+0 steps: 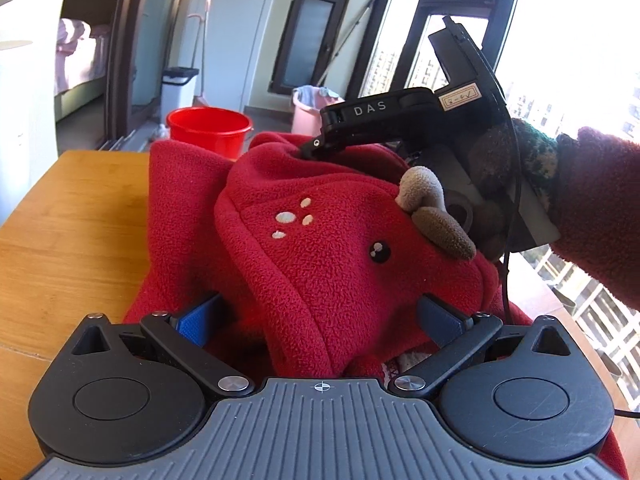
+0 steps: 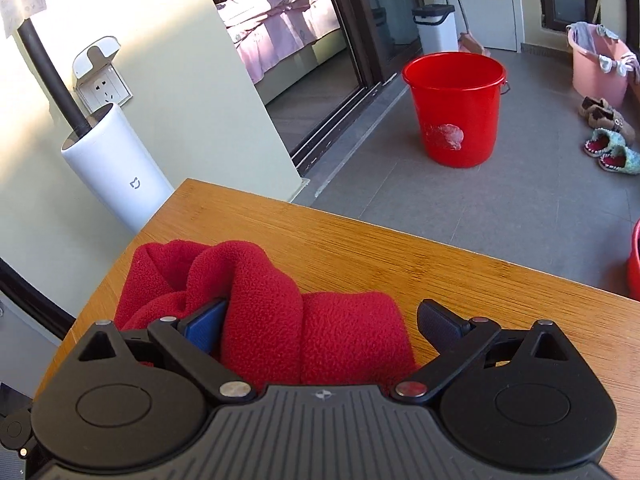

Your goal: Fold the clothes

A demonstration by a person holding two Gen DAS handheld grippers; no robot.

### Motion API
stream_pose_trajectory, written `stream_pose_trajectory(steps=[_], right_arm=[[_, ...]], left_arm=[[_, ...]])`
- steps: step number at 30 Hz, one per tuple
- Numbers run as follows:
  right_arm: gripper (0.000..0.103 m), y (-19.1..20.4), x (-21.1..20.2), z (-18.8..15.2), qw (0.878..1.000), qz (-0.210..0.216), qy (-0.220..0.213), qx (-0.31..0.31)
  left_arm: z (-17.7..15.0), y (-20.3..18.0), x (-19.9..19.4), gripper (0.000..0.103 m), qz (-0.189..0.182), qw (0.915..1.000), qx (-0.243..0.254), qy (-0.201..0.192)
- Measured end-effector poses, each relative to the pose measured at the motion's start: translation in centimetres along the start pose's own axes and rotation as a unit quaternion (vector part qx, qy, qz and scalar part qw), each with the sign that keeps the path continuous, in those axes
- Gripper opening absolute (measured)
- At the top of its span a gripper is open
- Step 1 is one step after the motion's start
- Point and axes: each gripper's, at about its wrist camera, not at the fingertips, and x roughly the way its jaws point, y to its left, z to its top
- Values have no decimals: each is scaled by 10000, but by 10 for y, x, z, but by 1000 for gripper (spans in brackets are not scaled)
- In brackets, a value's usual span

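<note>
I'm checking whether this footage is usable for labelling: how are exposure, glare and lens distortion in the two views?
Left wrist view: the window at right is blown out to white, while the red fleece garment stays sharp and evenly lit; door frames bow from the fisheye. Right wrist view: no blown-out areas, sun patches on the wall, the wooden table edge curves, and the red bucket is crisp.

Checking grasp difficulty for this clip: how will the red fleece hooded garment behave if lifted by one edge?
The red fleece hooded garment will probably flop and drape: it already lies in soft bunched folds on the wooden table. Its napped pile likely grips the left claw rather than slipping. The sewn-on brown plush ears may dangle.
</note>
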Motion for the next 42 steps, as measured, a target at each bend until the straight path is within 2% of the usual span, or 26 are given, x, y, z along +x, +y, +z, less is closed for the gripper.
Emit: stream_pose_trajectory(steps=[1,2,4,7,11,15,17,21,23,26,28,30,32,34,36,39,42], right_arm=[[78,2,-1,-3,10000,82,-26,-14],[76,5,-3,-6,9999,147,-53,-24],[64,10,-7,-9,9998,142,-106,3],[49,24,-28,-11,9994,69,-330,-49],[48,60,-79,-27,9960,259,-717,-473],[48,92,-129,-63,9915,347,-1055,-676],[48,104,-147,-86,9893,401,-1209,-715],[48,132,-157,-138,9857,366,-1325,-979],[48,144,-156,-162,9837,319,-1336,-1159],[48,154,-152,-185,9828,346,-1340,-1221],[48,161,-153,-193,9796,148,-1425,-1409],[48,168,-153,-196,9754,-111,-1508,-1604],[49,167,-152,-190,9762,-136,-1561,-1500],[49,163,-149,-181,9770,-130,-1613,-1388],[50,156,-146,-167,9784,-121,-1628,-1264],[51,139,-137,-139,9821,-178,-1581,-1006],[50,113,-124,-108,9887,-60,-1389,-555]], left_arm=[[1,2,-1,103,-40,10000,-49,60],[0,4,-2,103,-57,9999,-141,63],[-1,6,-3,103,-65,9997,-220,97],[-1,-3,2,103,98,9992,242,311],[-3,-11,4,103,186,9963,667,514],[-6,3,-14,103,-165,9942,867,618],[-10,13,-31,103,-219,9936,908,637],[-24,37,-67,103,162,9944,884,553],[-31,46,-84,103,215,9947,843,543],[-42,48,-106,103,287,9927,1051,514],[-48,45,-120,103,307,9908,1225,494],[-48,45,-136,103,218,9907,1274,420],[-44,46,-152,103,43,9929,1149,311],[-37,43,-164,103,-392,9958,802,178],[-40,36,-174,103,-912,9942,566,77],[-42,15,-162,103,-1388,9880,683,27],[-40,-2,-131,102,-1568,9827,990,16]])
